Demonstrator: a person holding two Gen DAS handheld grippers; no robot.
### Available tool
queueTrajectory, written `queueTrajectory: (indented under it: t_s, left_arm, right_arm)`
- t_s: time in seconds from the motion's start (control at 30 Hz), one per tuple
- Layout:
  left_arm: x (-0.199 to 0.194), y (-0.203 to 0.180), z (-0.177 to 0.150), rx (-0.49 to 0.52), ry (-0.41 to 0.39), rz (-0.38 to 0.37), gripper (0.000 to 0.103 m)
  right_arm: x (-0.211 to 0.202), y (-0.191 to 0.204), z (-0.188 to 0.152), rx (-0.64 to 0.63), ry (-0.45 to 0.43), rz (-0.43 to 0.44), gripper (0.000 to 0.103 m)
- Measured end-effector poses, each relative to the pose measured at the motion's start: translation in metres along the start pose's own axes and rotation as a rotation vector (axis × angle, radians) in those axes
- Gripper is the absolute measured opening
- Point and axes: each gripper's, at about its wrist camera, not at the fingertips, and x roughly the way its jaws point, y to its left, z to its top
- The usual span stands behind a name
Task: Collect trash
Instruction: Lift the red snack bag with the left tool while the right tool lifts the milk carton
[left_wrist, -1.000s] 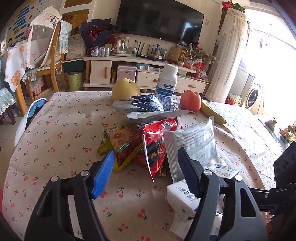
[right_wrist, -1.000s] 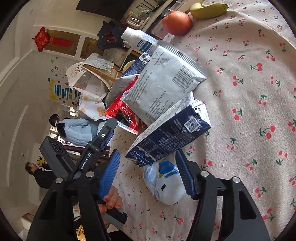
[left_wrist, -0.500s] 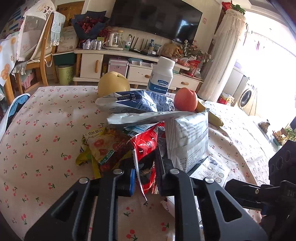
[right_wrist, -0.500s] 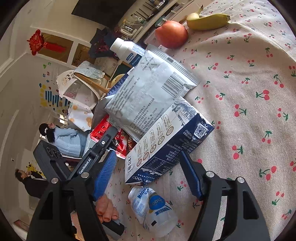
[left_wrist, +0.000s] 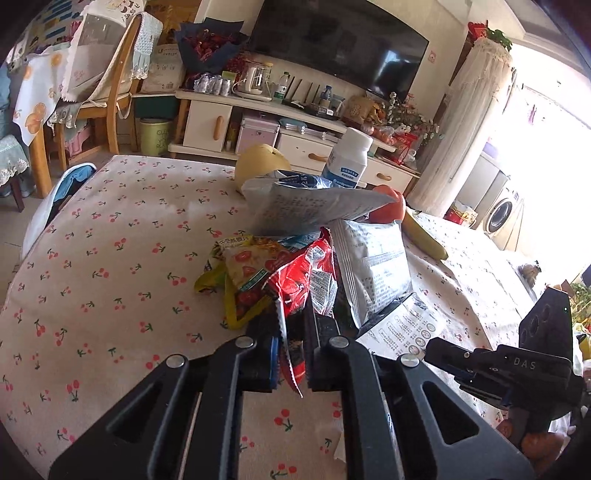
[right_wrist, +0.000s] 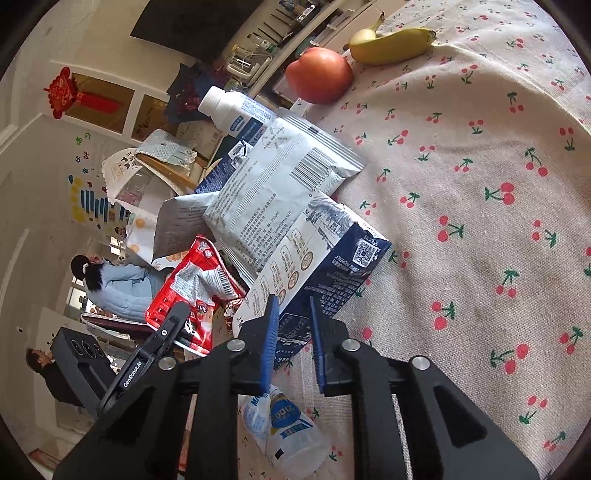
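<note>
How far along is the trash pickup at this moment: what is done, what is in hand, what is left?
Done: nothing visibly collected; no bin is in view.
In hand: the left gripper has just closed its jaws on the red wrapper; the right gripper has just closed on the blue carton.
Left: the white pouch, yellow snack bag and flattened bottle lie on the table.

The black arm (right_wrist: 147, 363) at seven o'clock in the right view reads "GenRoboAI". The other black arm (left_wrist: 517, 363) at four o'clock in the left view reads "DAS". The red packet (right_wrist: 192, 288) shows "3in1". Other print is too small.
</note>
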Motion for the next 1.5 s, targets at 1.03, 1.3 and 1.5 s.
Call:
queueTrajectory:
  t_s: [1.03, 1.3, 1.5]
  left_arm:
    - [-0.064, 0.038, -0.013, -0.052, -0.002, -0.021, 0.011]
    - [-0.062, 0.039, -0.014, -0.069, 0.02, -0.037, 0.011]
    - [-0.068, 0.037, -0.013, -0.069, 0.009, -0.044, 0.011]
  right_arm:
    - [0.068, 0.096, -0.03, -0.427, -0.142, -0.638, 0.094]
    - [0.05, 0.074, -0.017, -0.459, -0.041, -0.7, 0.094]
    - [0.008, 0.045, -0.005, -0.383, -0.049, -0.682, 0.094]
